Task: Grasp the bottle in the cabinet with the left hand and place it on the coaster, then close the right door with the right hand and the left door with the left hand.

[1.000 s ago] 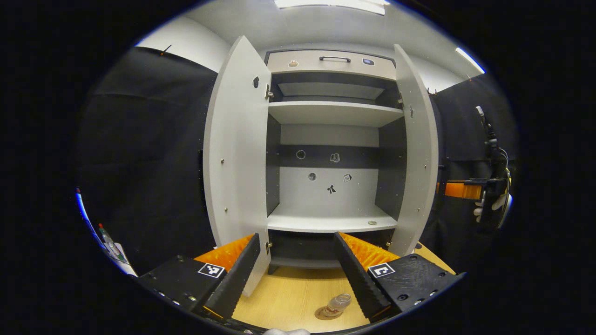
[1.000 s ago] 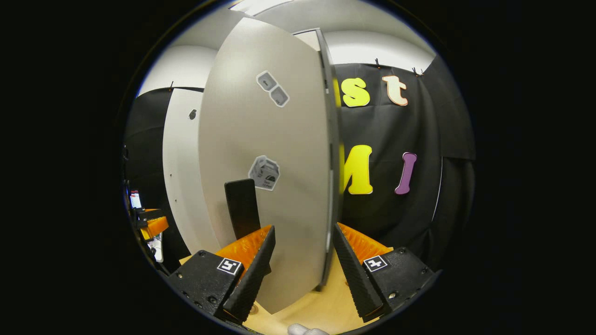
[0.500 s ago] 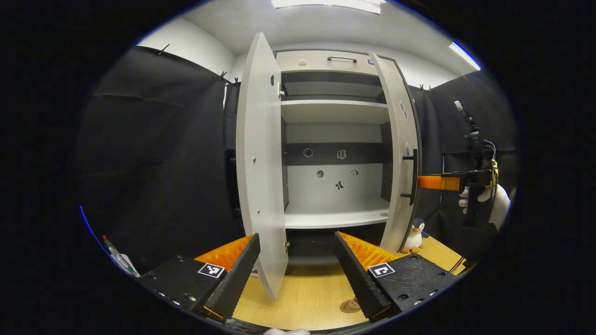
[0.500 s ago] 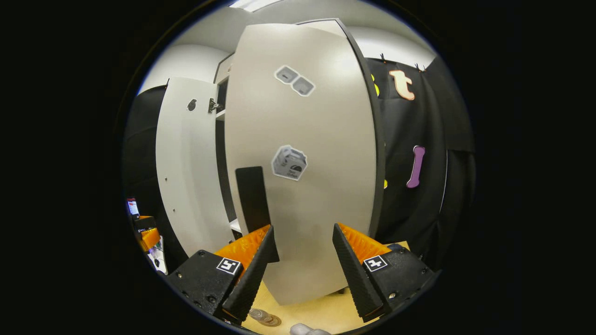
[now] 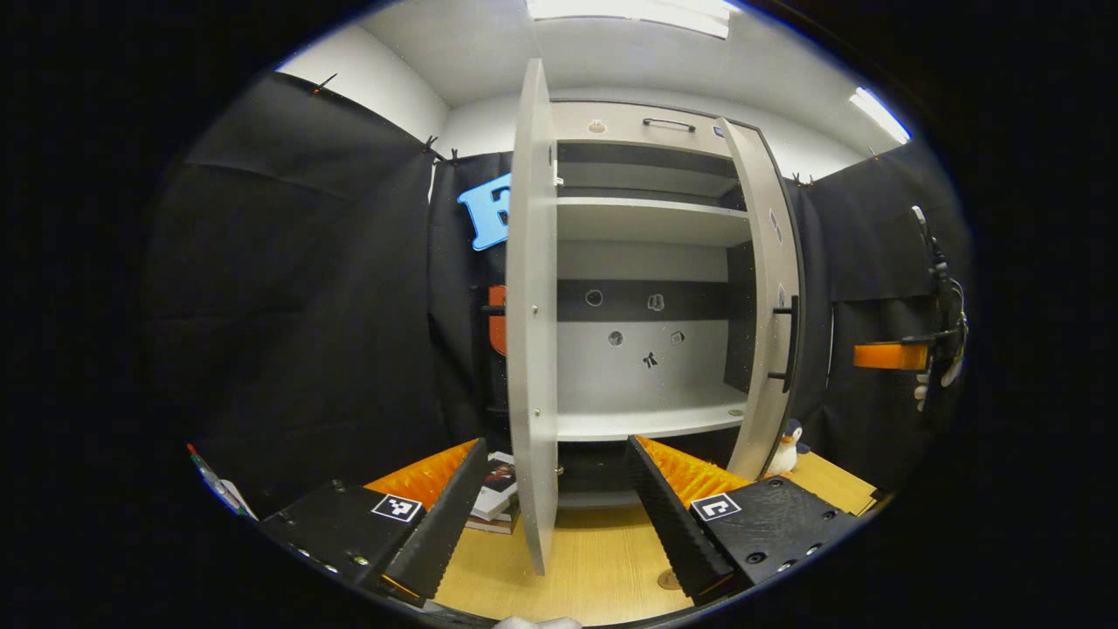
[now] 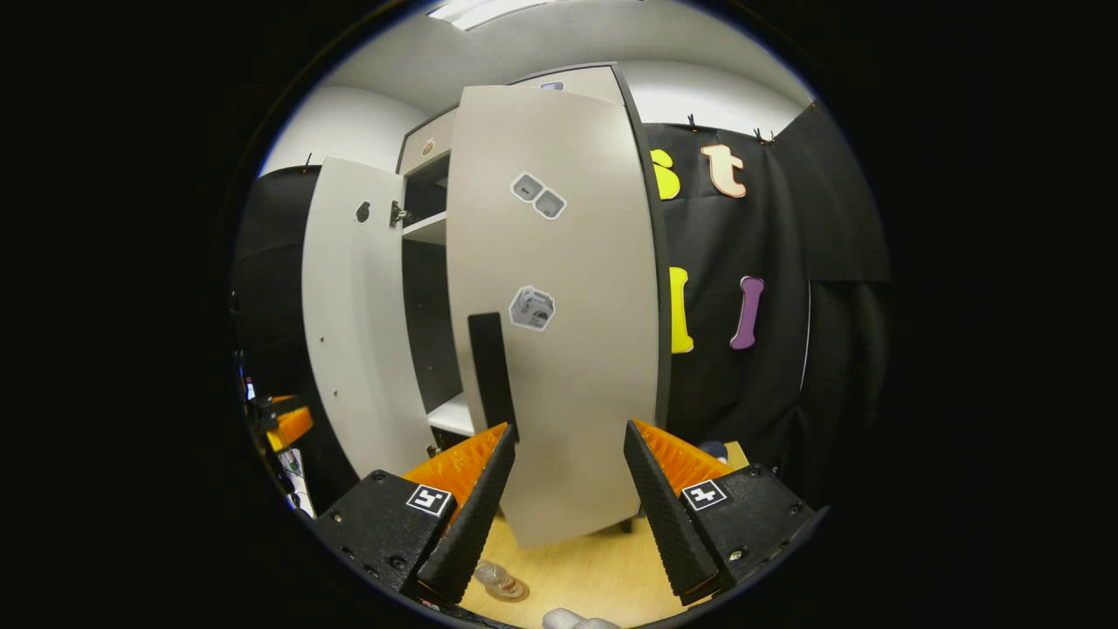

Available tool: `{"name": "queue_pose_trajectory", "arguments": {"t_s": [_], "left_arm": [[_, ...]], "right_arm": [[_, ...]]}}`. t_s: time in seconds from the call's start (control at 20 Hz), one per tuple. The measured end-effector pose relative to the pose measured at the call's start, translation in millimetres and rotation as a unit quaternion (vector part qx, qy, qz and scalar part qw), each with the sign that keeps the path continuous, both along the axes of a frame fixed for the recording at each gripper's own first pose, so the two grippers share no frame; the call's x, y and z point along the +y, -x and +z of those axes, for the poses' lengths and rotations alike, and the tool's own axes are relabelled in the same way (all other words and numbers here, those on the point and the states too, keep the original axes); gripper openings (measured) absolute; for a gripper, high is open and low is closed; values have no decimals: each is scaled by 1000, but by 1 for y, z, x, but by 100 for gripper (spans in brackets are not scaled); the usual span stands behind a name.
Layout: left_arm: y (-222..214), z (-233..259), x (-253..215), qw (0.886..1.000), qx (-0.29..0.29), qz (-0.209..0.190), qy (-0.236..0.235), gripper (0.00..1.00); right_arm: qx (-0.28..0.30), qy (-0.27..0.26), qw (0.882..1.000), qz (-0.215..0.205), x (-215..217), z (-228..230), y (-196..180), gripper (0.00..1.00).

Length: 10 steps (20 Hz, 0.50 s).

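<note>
In the left gripper view we are holding the left gripper [image 5: 555, 524] wide open and empty, its fingers straddling the near edge of the left door [image 5: 530, 332], which is standing edge-on and upright between them. Just beyond, on the table [image 5: 594, 568], we are seeing a sliver of the coaster [image 5: 668, 578]. In the right gripper view we are keeping the right gripper [image 6: 566, 515] open and empty too, facing the right door [image 6: 568, 349], which is hanging partly closed; the bottle [image 6: 492, 575] is resting on the coaster by its left finger. Farther back, the cabinet [image 5: 646, 262] shelves are standing bare.
</note>
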<state>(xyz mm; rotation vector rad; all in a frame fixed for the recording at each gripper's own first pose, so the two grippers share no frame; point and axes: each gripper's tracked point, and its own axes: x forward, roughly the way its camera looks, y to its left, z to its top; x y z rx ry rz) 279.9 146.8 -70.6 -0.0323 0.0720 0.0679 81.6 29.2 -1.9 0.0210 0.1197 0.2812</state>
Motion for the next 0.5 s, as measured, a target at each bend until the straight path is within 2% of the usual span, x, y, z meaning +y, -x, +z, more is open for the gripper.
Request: {"name": "queue_pose_trajectory", "arguments": {"t_s": [0.2, 0.3, 0.35, 0.4, 0.5], "left_arm": [[-12, 11, 51, 999, -12, 34, -4, 96], [-16, 18, 77, 998, -21, 51, -18, 99], [-20, 20, 93, 997, -20, 62, -28, 96], [-28, 23, 106, 996, -21, 72, -37, 99], [-41, 28, 127, 995, -22, 87, -39, 96]], "right_arm": [[19, 23, 999, -24, -12, -18, 30, 78], [25, 26, 999, -32, -13, -24, 42, 78], [29, 27, 999, -33, -12, -26, 48, 78], [35, 28, 998, -33, -12, -30, 54, 78], [45, 27, 998, -29, -6, -35, 64, 78]]}}
